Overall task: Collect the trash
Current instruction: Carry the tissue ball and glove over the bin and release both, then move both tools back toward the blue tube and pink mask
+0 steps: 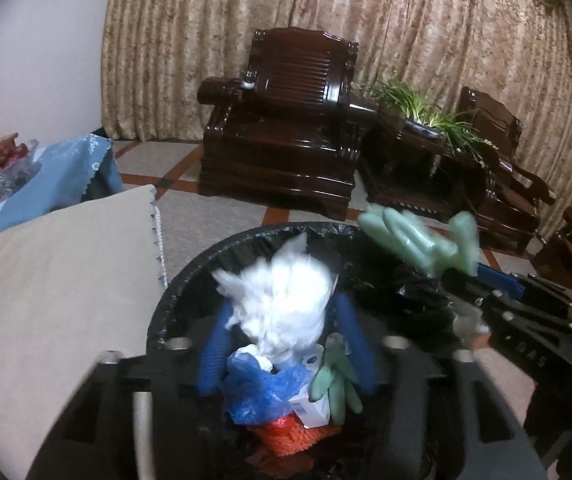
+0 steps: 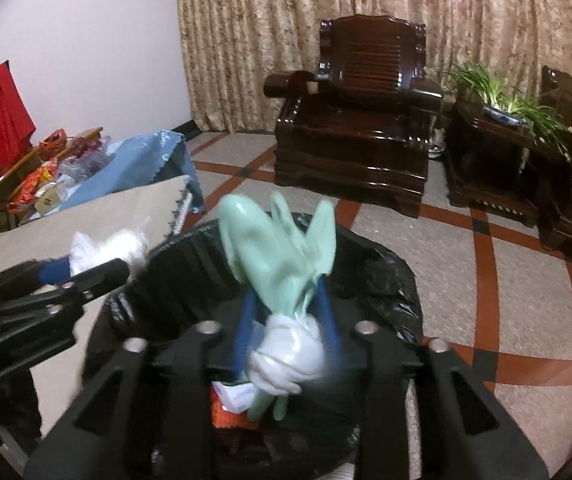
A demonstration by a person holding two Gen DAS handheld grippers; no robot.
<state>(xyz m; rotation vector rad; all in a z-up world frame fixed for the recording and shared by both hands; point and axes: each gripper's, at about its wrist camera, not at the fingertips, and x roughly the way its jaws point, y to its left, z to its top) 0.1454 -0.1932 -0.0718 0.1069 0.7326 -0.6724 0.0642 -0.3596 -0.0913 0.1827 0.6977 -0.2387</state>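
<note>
Hovering both grippers over the bin (image 1: 174,312), we see trash at each. Left gripper (image 1: 282,320): fingers apart, white bag (image 1: 282,300) between them, blurred, directly above the bin's opening. Right gripper (image 2: 286,320): fingers apart around a green glove (image 2: 278,248) and white wad (image 2: 286,352), glove's long axis pointing up and away; we can't tell if the pads touch. Bin already holds a blue bag (image 1: 262,392) and a small box (image 1: 314,408); its print is unreadable.
</note>
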